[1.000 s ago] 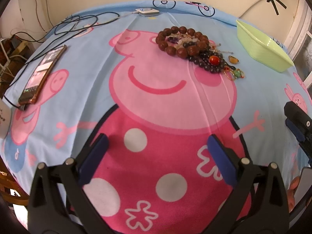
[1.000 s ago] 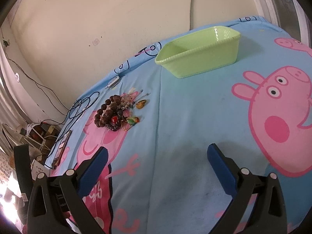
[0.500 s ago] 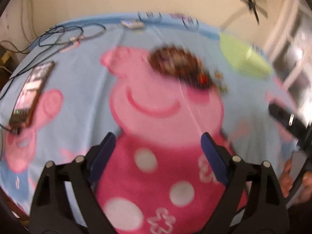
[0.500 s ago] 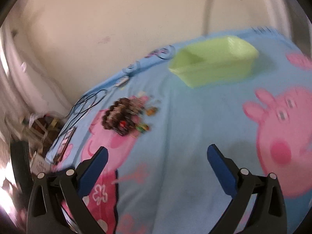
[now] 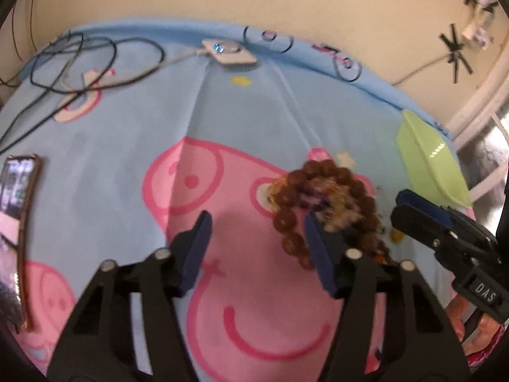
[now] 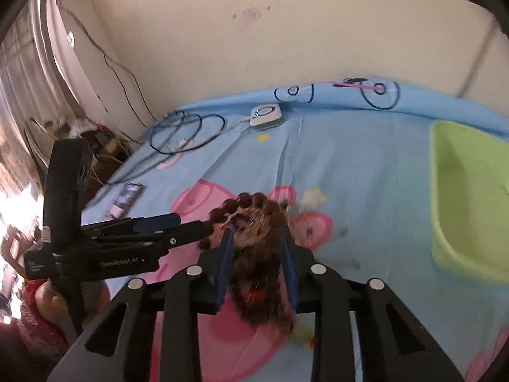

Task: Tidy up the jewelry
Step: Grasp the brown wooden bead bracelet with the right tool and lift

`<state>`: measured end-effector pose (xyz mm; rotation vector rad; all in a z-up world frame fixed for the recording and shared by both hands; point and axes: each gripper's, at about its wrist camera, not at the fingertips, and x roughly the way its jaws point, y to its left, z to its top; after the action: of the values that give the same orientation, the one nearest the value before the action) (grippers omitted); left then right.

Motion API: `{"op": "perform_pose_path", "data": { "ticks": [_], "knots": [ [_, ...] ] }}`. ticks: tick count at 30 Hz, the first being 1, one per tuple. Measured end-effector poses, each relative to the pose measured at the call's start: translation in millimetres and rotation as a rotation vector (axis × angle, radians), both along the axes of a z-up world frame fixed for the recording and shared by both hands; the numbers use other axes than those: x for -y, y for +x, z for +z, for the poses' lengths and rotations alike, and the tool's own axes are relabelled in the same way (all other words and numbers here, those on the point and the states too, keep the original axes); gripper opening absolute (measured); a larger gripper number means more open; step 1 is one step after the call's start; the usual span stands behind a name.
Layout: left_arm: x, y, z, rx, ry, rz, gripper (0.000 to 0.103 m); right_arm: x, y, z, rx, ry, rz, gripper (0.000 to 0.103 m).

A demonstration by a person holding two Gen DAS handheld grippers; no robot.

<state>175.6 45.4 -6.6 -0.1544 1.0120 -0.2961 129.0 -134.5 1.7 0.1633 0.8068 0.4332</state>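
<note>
A heap of jewelry lies on the cartoon pig bedsheet: brown bead bracelets (image 5: 321, 187) with smaller pale and purple strands. My left gripper (image 5: 256, 222) is open, its right finger at the heap's left edge and the gap over bare sheet. My right gripper (image 6: 256, 246) straddles the bead heap (image 6: 254, 222) with its jaws narrowed around it; contact is blurred. The left gripper shows in the right wrist view (image 6: 178, 232), reaching the heap from the left. The light green bin (image 6: 467, 197) stands to the right, also in the left wrist view (image 5: 426, 165).
A phone (image 5: 19, 207) lies at the left edge of the bed. Black cables (image 5: 79, 60) and a small white device (image 5: 229, 51) lie at the far side by the wall. Small loose pieces (image 5: 396, 237) lie right of the heap.
Both grippers have moved forward to the jewelry heap. The right jaws have narrowed from wide open to close around the beads. The left jaws have narrowed somewhat.
</note>
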Motion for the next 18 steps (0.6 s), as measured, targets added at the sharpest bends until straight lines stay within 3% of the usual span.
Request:
{"op": "perform_pose_path", "data": {
  "ticks": [1, 2, 4, 8, 11, 14, 18],
  "knots": [
    [2.4, 1.6, -0.5, 0.018, 0.013, -0.001, 0.049, -0.1, 7.2, -6.6, -0.025, -0.003, 0.004, 0.000],
    [5.9, 2.2, -0.6, 0.030, 0.031, -0.013, 0.032, 0.6, 13.6, -14.2, -0.052, 0.004, 0.008, 0.000],
    [13.8, 0.3, 1.3, 0.033, 0.023, -0.061, 0.015, 5.6, 15.4, -16.0, -0.059, 0.040, 0.011, 0.000],
    [17.9, -13.4, 23.3, 0.083, 0.013, -0.075, 0.015, 13.0, -9.9, 14.9, 0.065, 0.069, 0.013, 0.000],
    [30.2, -25.1, 58.0, 0.164, -0.021, -0.107, 0.015, 28.8, -24.0, 42.4, 0.165, 0.072, -0.016, 0.000],
    [70.5, -23.4, 92.0, 0.249, -0.035, -0.174, 0.015, 59.4, -32.3, 60.4, 0.226, 0.075, -0.074, 0.000],
    [142.0, -5.8, 103.6, 0.276, -0.063, -0.276, 0.015, 129.3, -40.7, 64.3, 0.260, 0.065, -0.232, 0.000]
  ]
}}
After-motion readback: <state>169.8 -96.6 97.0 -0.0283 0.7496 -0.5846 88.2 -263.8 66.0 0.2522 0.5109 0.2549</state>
